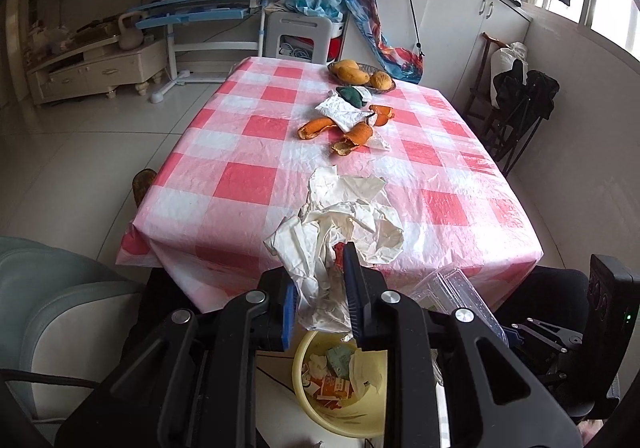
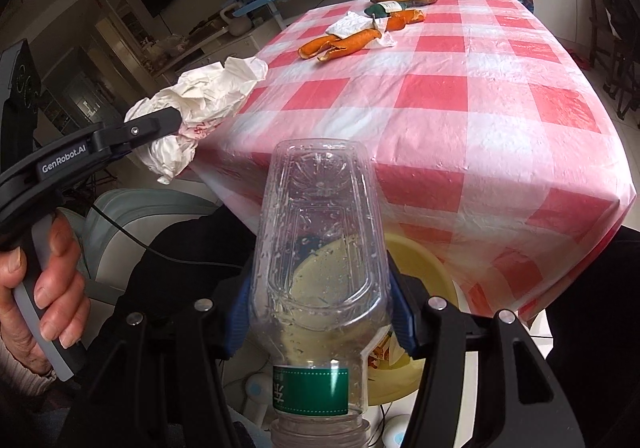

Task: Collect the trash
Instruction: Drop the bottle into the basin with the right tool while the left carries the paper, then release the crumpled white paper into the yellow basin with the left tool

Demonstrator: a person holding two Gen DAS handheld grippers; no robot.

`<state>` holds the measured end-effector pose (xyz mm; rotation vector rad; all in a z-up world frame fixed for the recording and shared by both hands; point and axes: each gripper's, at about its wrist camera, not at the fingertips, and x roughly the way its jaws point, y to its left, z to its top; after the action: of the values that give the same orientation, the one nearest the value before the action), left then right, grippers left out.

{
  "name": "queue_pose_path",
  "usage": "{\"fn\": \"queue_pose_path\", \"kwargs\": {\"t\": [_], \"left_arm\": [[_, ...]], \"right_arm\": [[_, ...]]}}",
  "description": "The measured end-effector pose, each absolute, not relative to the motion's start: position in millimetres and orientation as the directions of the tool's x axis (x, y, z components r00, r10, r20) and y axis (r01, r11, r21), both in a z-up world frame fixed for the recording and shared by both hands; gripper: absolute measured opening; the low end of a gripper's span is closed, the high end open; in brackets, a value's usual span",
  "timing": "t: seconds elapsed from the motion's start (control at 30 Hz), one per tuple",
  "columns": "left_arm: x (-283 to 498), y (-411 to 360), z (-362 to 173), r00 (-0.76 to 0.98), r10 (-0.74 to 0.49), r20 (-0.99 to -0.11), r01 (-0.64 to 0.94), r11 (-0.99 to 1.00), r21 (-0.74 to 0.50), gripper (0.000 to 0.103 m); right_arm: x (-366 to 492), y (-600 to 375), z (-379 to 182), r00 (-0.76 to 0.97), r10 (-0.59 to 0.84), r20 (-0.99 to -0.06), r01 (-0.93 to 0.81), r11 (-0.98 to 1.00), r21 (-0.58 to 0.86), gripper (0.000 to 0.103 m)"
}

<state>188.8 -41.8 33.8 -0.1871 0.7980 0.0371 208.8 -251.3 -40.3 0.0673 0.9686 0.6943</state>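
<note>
— Crumpled paper sits pinched in the left claw, jaws narrow on it. Why hold it off the tabletop edge?

— Likely because the yellow bin stands right below, already holding scraps; letting go should drop it in.

— And the right claw?

— Clamped at middling width on an empty clear bottle, cap end toward the camera, also over the bin.

— What's left?

— Orange peels and wrappers near the fruit bowl, well apart from both claws.
</note>
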Motion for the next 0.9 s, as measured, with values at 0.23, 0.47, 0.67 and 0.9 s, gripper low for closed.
{"fn": "queue_pose_path", "kwargs": {"t": [0.23,0.47,0.67,0.9], "left_arm": [[185,-46,35,0.699,-0.043,-0.714,-0.088,0.985,-0.146,0.021],[181,-51,36,0.697,-0.050,-0.715,-0.073,0.988,-0.139,0.021],[178,-56,35,0.692,-0.055,-0.719,-0.058,0.990,-0.132,0.021],[176,-68,26,0.652,-0.087,-0.753,-0.009,0.992,-0.122,0.035]], "right_arm": [[209,-253,-41,0.380,0.561,-0.736,-0.497,0.795,0.349,0.057],[210,-255,-39,0.395,0.565,-0.725,-0.488,0.797,0.355,0.057],[209,-259,-36,0.410,0.571,-0.711,-0.480,0.798,0.365,0.058],[210,-269,-33,0.453,0.566,-0.689,-0.445,0.813,0.376,0.069]]}}
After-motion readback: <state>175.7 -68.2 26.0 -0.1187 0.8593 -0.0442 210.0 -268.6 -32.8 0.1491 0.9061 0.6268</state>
